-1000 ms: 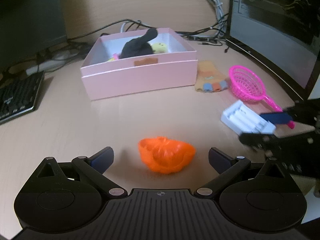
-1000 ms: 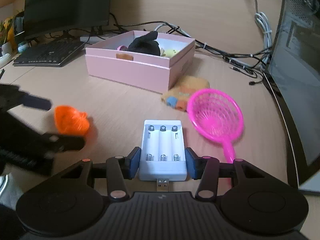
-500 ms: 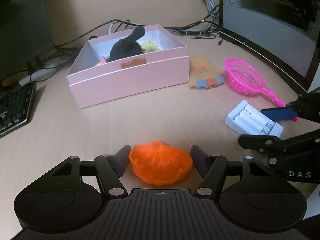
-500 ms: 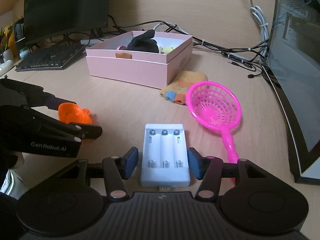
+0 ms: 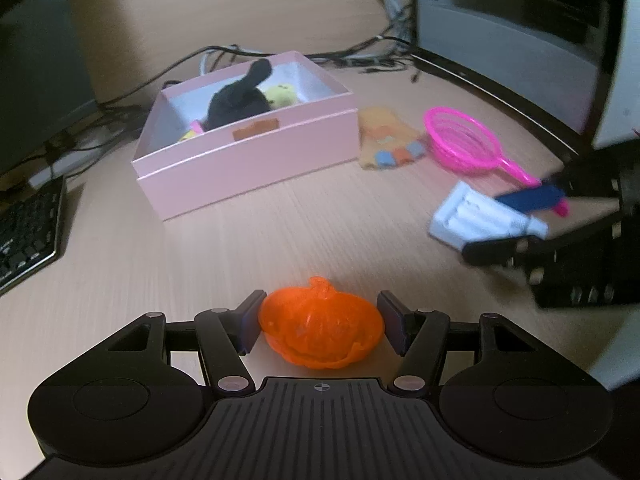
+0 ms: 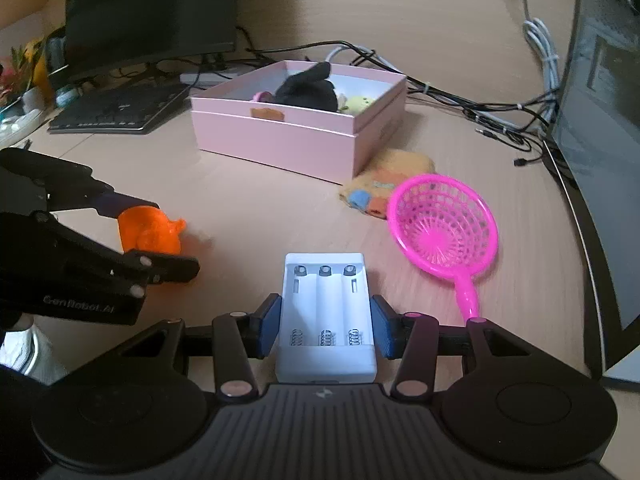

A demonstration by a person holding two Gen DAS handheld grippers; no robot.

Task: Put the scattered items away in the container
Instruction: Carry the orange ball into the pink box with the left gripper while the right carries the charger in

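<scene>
My left gripper (image 5: 320, 322) is shut on an orange plastic pumpkin (image 5: 320, 330), held just above the desk; the pumpkin also shows in the right wrist view (image 6: 150, 230). My right gripper (image 6: 326, 322) is shut on a white battery holder (image 6: 326, 312), which also shows in the left wrist view (image 5: 480, 216). The pink box (image 5: 248, 156), also in the right wrist view (image 6: 296, 136), stands further back and holds a black soft item (image 5: 240, 100) and a yellow toy (image 5: 282, 94). A pink plastic net (image 6: 440, 224) and an orange glove (image 6: 384, 184) lie on the desk right of the box.
A keyboard (image 6: 116, 110) and a dark monitor (image 6: 148, 12) are at the back left. Cables (image 6: 480, 104) run behind the box. Another monitor (image 6: 600, 120) stands along the right edge. The wooden desk (image 5: 200, 248) stretches between the grippers and the box.
My left gripper has closed on the pumpkin and lifted it slightly. My right gripper has closed on the battery holder and raised it off the desk.
</scene>
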